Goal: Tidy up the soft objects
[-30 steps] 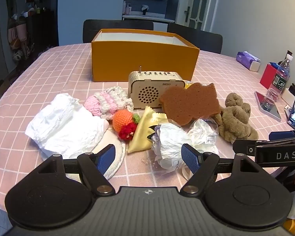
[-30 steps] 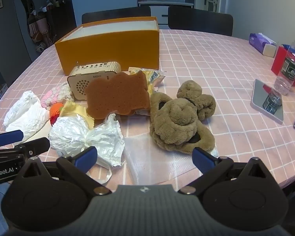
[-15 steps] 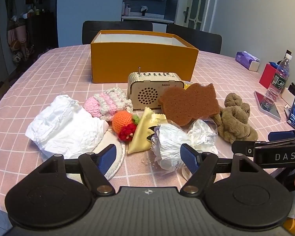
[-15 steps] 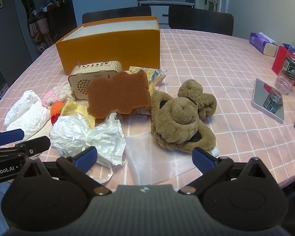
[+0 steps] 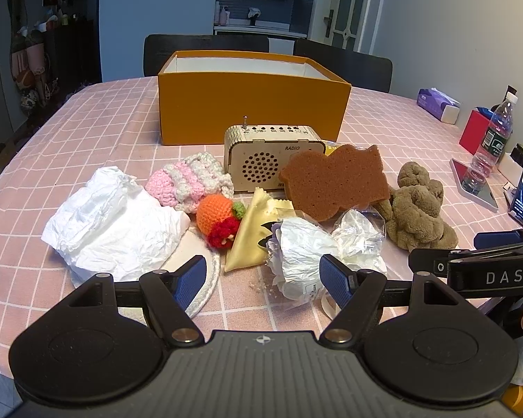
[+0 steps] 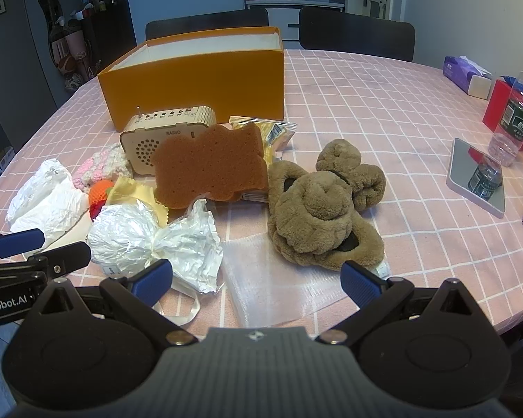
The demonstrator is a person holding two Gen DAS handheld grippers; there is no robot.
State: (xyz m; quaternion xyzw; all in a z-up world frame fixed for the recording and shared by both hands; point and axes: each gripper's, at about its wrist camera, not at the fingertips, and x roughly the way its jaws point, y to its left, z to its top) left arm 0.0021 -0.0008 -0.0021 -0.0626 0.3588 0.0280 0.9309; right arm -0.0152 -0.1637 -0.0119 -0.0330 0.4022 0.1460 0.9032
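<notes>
Both tongs spread, empty: left tongs (image 5: 263, 277), right tongs (image 6: 258, 277) low at counter (image 6: 383, 111) edge. Soft pile, brown plush (image 6: 322, 205) included, fronts open orange box (image 5: 252, 104), likely its destination.

A slight forward and downward shift of the left wrist view is noted: the orange box (image 5: 252, 102) and the wooden radio (image 5: 272, 158) are seen marginally lower in the frame than one second ago. The spacing of the left gripper (image 5: 263, 277) fingers is found a little narrower than before. In the right wrist view the brown plush toy (image 6: 322, 205) is seen fractionally lower; the right gripper (image 6: 256, 278) spread is unaltered. No displacement of any object on the table is recorded.
</notes>
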